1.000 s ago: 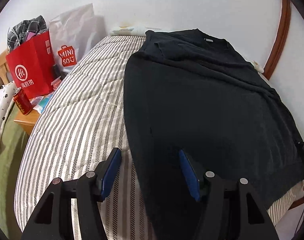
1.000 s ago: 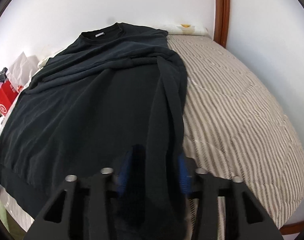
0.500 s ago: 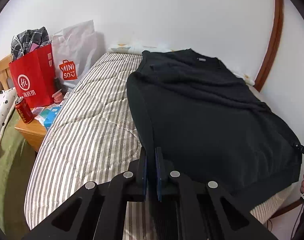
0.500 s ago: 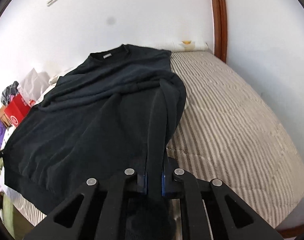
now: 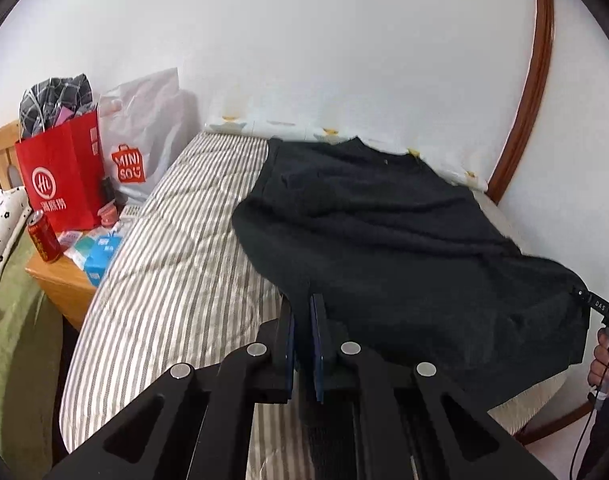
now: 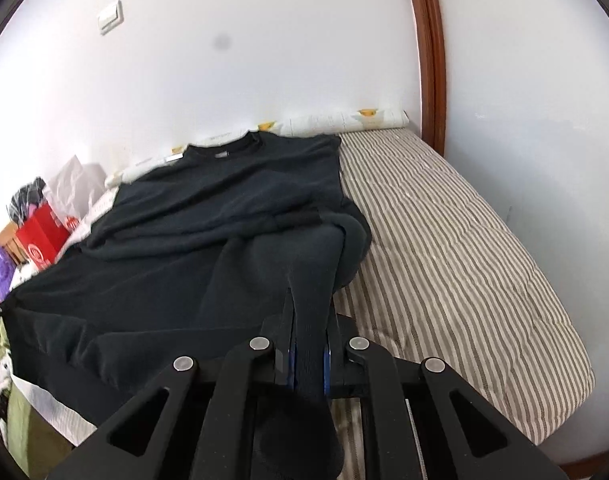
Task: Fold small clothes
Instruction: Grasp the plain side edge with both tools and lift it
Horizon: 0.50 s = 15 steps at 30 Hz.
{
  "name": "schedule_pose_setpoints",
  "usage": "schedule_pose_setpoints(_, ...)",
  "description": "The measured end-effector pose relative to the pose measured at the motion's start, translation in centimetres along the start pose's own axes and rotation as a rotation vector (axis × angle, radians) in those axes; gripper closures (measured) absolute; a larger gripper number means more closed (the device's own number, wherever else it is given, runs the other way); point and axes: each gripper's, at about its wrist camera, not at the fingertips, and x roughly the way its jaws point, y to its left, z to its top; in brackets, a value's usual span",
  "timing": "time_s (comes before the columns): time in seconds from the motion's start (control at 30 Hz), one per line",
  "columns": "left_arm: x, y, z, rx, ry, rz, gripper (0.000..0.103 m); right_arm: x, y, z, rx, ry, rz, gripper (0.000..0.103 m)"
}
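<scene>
A black sweatshirt [image 5: 384, 240] lies spread on a striped bed [image 5: 176, 280], collar toward the far wall. My left gripper [image 5: 302, 320] is shut on the sweatshirt's near left hem corner and holds it lifted off the bed. In the right wrist view the sweatshirt [image 6: 184, 248] shows its collar at the back, and my right gripper [image 6: 308, 344] is shut on its near right hem edge, also raised. The other gripper's tip shows at the far right of the left wrist view [image 5: 596, 306].
A red paper bag [image 5: 60, 176] and a white MINISO bag [image 5: 144, 136] stand left of the bed. A wooden nightstand [image 5: 60, 284] holds a red can [image 5: 43, 236] and small packets. A white wall and a brown wooden frame [image 5: 524, 92] bound the far side.
Both grippers closed on the sweatshirt's near hem corners, then lifted and pulled back. The near part of the garment has risen off the bed.
</scene>
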Motion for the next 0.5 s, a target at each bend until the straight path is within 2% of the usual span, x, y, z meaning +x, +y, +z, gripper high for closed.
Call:
schedule_pose_setpoints(0.2,0.8,-0.3,3.4,-0.016,-0.025,0.019,0.096,0.5,1.1,3.7,0.010,-0.032,0.019,0.094)
schedule_pose_setpoints(0.33,1.6,-0.6,6.2,-0.017,-0.089,0.055,0.096,2.0,1.6,7.0,0.033,-0.050,0.037,0.094)
schedule_pose_setpoints(0.5,4.2,-0.1,10.0,-0.038,-0.124,0.097,0.096,4.3,1.5,10.9,0.065,-0.078,0.052,0.094)
